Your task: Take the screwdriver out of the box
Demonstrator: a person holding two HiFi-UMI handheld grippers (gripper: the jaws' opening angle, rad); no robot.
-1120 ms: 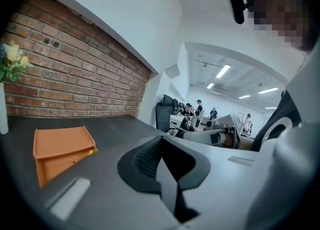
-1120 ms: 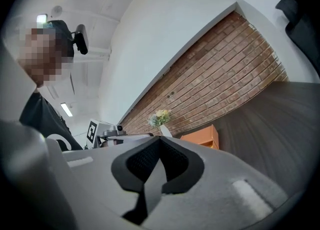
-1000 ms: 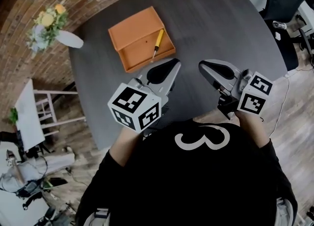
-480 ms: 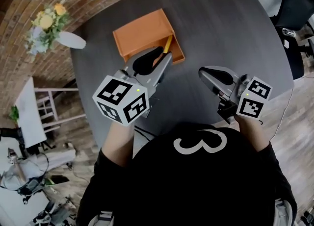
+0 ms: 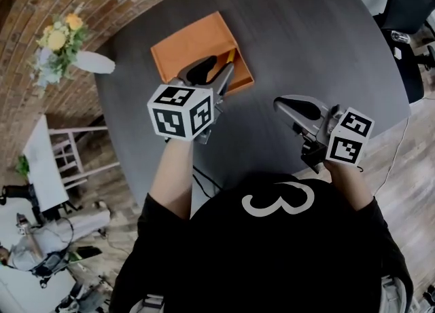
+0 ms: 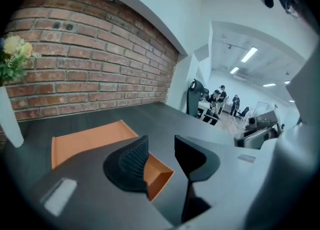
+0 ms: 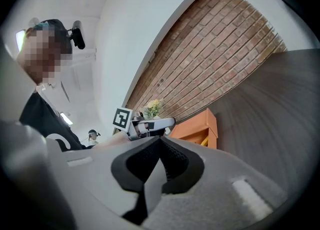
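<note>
An orange box [image 5: 194,47] lies open on the dark round table [image 5: 306,40], its lid flat toward the brick wall. Only the yellow handle of the screwdriver [image 5: 231,56] shows in the tray, beside my left gripper [image 5: 216,68]. That gripper hangs over the tray's near side, its jaws opening with nothing gripped. In the left gripper view, the tray's corner [image 6: 159,178] shows behind the gap of the left gripper [image 6: 160,156]. My right gripper [image 5: 293,106] is shut and empty, off to the box's right. From the right gripper [image 7: 160,143], the box [image 7: 197,125] and screwdriver [image 7: 204,140] lie ahead.
A white vase of flowers [image 5: 64,40] stands at the table's left edge by the brick wall. A white stand [image 5: 51,152] is on the floor at the left. Black office chairs [image 5: 408,6] stand at the right. Bare dark tabletop lies right of the box.
My left gripper has travelled forward and down from the table's near side to over the box, and its jaws have gone from shut to apart. The right gripper has sunk slightly.
</note>
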